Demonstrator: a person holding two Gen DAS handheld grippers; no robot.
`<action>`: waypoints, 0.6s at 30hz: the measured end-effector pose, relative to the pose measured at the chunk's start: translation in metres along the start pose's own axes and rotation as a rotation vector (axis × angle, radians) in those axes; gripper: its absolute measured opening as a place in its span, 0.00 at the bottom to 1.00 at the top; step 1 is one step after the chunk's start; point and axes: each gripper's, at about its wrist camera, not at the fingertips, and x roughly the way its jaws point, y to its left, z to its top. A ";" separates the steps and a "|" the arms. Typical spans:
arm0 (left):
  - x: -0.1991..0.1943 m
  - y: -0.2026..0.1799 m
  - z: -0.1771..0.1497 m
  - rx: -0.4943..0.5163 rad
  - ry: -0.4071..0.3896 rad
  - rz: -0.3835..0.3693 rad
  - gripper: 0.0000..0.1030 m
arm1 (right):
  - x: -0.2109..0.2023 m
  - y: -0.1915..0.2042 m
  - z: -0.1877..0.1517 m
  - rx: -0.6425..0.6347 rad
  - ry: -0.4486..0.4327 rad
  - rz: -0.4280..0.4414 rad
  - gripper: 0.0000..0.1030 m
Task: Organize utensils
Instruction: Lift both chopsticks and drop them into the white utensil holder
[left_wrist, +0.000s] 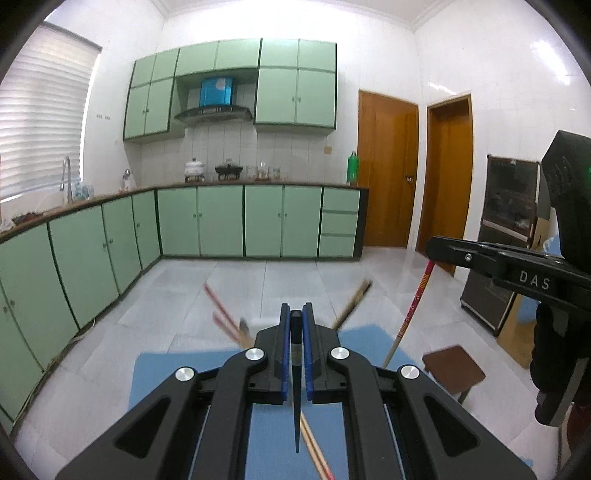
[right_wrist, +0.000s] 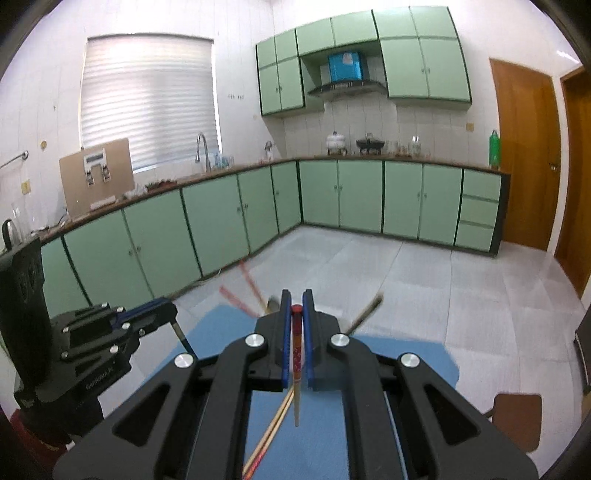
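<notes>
My left gripper (left_wrist: 296, 314) is shut on a dark chopstick (left_wrist: 296, 398) that hangs point down above the blue mat (left_wrist: 177, 369); it also shows at the left of the right wrist view (right_wrist: 162, 308). My right gripper (right_wrist: 296, 301) is shut on a red-topped chopstick (right_wrist: 296, 369) with a pale tip, also above the mat (right_wrist: 406, 362); it shows at the right of the left wrist view (left_wrist: 434, 245) holding that chopstick (left_wrist: 410, 314). Several other chopsticks (left_wrist: 223, 317) stand blurred beyond the fingers, tilted outward. A pale pair of chopsticks (right_wrist: 271, 432) lies on the mat below.
A brown stool (left_wrist: 454, 365) stands to the right of the mat. Green kitchen cabinets (left_wrist: 221, 221) line the far walls, with wooden doors (left_wrist: 388, 170) at the right. A dark cabinet (left_wrist: 506, 221) stands by the right wall.
</notes>
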 end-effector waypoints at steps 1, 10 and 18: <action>0.002 0.000 0.010 0.003 -0.019 0.001 0.06 | 0.001 -0.002 0.007 0.000 -0.012 -0.002 0.05; 0.043 -0.001 0.082 0.037 -0.164 0.047 0.06 | 0.039 -0.023 0.071 -0.012 -0.128 -0.070 0.05; 0.115 0.010 0.074 0.007 -0.111 0.070 0.06 | 0.102 -0.043 0.060 0.018 -0.086 -0.089 0.05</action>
